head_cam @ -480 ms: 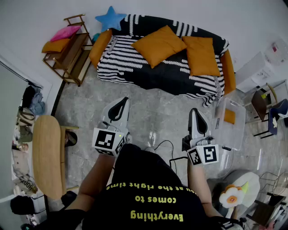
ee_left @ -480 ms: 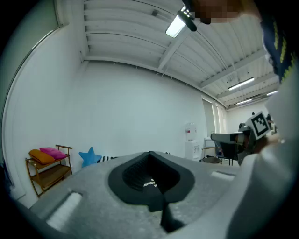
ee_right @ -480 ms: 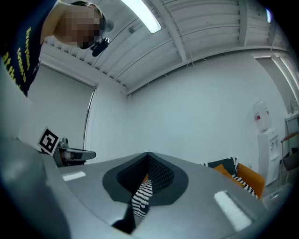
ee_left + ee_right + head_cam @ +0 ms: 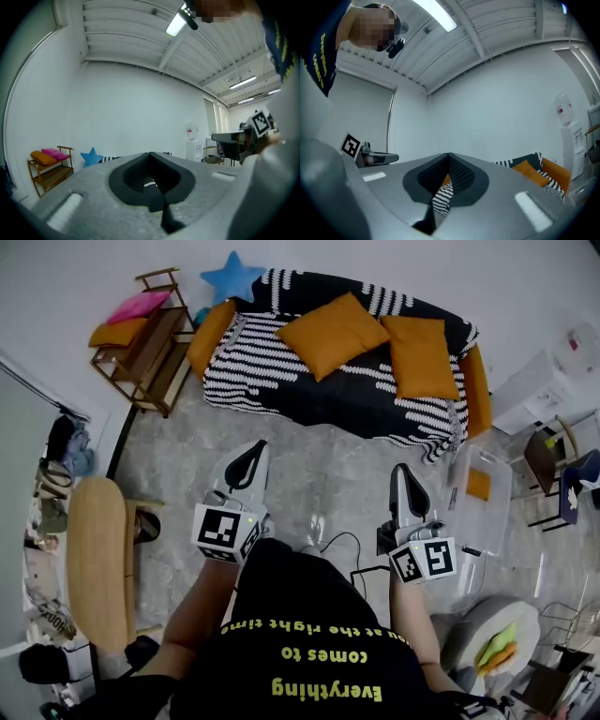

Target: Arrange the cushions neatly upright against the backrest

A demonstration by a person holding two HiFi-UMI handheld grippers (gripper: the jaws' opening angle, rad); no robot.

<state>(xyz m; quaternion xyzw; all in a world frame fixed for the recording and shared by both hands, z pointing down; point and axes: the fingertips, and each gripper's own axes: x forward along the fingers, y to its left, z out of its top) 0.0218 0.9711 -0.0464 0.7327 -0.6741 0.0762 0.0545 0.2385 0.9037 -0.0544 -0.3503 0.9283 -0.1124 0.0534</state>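
Note:
A sofa (image 4: pixel 309 390) under a black-and-white striped cover stands against the far wall. Two orange cushions lie flat on its seat: a tilted one (image 4: pixel 333 332) at the middle and another (image 4: pixel 419 354) to its right. One more orange cushion (image 4: pixel 208 336) leans on the left armrest, and another (image 4: pixel 476 388) on the right armrest. A blue star cushion (image 4: pixel 231 277) rests at the sofa's back left corner. My left gripper (image 4: pixel 251 456) and right gripper (image 4: pixel 401 476) hover over the floor in front of the sofa. Both are shut and hold nothing. The left gripper (image 4: pixel 151 158) and the right gripper (image 4: pixel 449 158) point at the wall.
A wooden shelf (image 4: pixel 155 352) with a pink and an orange cushion stands left of the sofa. A clear plastic bin (image 4: pixel 487 512) sits on the floor at the right. A round wooden table (image 4: pixel 98 563) is at my left. A cable (image 4: pixel 342 542) trails on the floor near my feet.
Both grippers have barely moved. On the grey seat at the lower right, the flower-shaped thing now shows as a smaller green and orange shape.

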